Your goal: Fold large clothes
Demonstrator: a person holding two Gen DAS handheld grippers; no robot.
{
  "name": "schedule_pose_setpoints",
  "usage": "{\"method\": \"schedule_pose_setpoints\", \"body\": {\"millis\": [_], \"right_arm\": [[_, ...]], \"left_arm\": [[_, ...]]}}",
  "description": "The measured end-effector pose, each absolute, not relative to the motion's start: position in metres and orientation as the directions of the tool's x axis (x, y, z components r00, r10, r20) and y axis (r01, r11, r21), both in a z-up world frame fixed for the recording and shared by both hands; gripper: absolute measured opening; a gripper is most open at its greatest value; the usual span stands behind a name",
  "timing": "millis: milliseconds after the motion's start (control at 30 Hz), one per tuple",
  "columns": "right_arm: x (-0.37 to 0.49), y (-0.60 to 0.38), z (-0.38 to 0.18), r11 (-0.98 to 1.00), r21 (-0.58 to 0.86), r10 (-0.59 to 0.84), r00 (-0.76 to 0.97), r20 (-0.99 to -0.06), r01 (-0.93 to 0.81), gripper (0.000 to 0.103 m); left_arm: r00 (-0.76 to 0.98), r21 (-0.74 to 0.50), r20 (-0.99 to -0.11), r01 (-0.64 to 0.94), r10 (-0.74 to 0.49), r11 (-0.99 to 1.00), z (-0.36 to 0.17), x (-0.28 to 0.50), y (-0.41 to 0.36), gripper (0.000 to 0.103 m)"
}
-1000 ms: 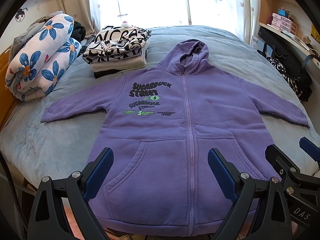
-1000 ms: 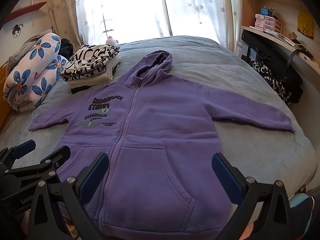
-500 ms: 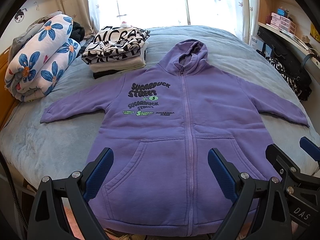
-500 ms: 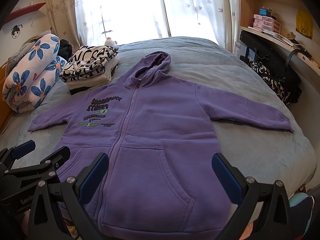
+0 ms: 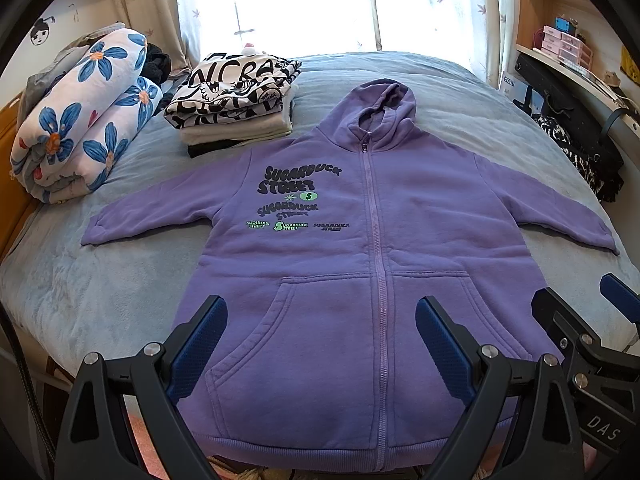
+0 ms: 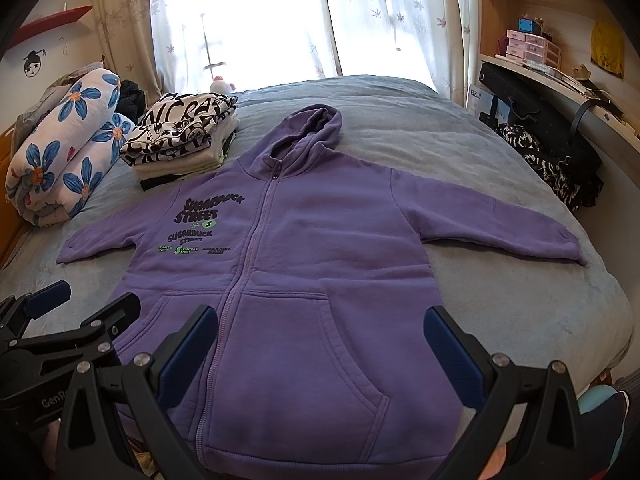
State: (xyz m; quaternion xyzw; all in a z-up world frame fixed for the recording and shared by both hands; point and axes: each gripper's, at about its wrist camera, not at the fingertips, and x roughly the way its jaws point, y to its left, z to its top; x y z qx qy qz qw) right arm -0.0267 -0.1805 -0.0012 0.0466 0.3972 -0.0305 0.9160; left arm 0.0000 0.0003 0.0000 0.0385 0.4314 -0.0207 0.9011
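Left gripper (image 5: 318, 344) hangs over the near hem of the hoodie, jaws spread wide, blue pads (image 5: 198, 346) clear of the fabric, nothing held. Right gripper (image 6: 320, 354) sits just beside it, equally wide, also empty; its tip shows at the right edge of the left wrist view.

Purple zip hoodie (image 5: 376, 264) lies flat, front up, on the grey-blue bed (image 5: 68, 280). Zipper closed, running straight up the middle. Hem nearest the grippers, at the bed's near edge. Two front pockets flank the zipper. Both sleeves spread outward and angled slightly down, cuffs resting on the blanket. Black and green chest print reads "SUGARDUCK STREET". Hood (image 5: 384, 108) lies flat, pointing toward the window.

Beyond the left sleeve: stack of folded clothes (image 5: 236, 104), black-and-white printed garment on top, close to the hoodie's shoulder. Further left, a rolled blue-flowered quilt (image 5: 80, 120). At the far side, bright curtained window (image 6: 248, 16); shelves (image 6: 536, 48) on the right wall.
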Motion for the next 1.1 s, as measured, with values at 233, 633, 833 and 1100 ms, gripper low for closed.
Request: {"method": "schedule_pose_setpoints", "body": {"millis": [233, 633, 833, 1100], "right_arm": [[-0.030, -0.180, 0.006, 0.994, 0.048, -0.032, 0.690, -0.723, 0.096, 0.103], [-0.033, -0.181, 0.004, 0.994, 0.047, -0.035, 0.697, -0.716, 0.098, 0.103], [-0.033, -0.182, 0.004, 0.994, 0.048, -0.035, 0.698, -0.715, 0.099, 0.103], [-0.033, -0.185, 0.002, 0.993, 0.047, -0.041, 0.701, -0.712, 0.105, 0.103]], "left_arm": [[0.627, 0.053, -0.779, 0.069, -0.002, 0.996, -0.001, 0.000, -0.007, 0.094], [0.627, 0.055, -0.779, 0.068, 0.000, 0.996, 0.002, -0.001, -0.001, 0.094], [0.627, 0.056, -0.779, 0.068, 0.001, 0.996, 0.002, -0.002, 0.001, 0.094], [0.624, 0.060, -0.781, 0.069, 0.004, 0.996, 0.000, -0.005, -0.001, 0.094]]}}
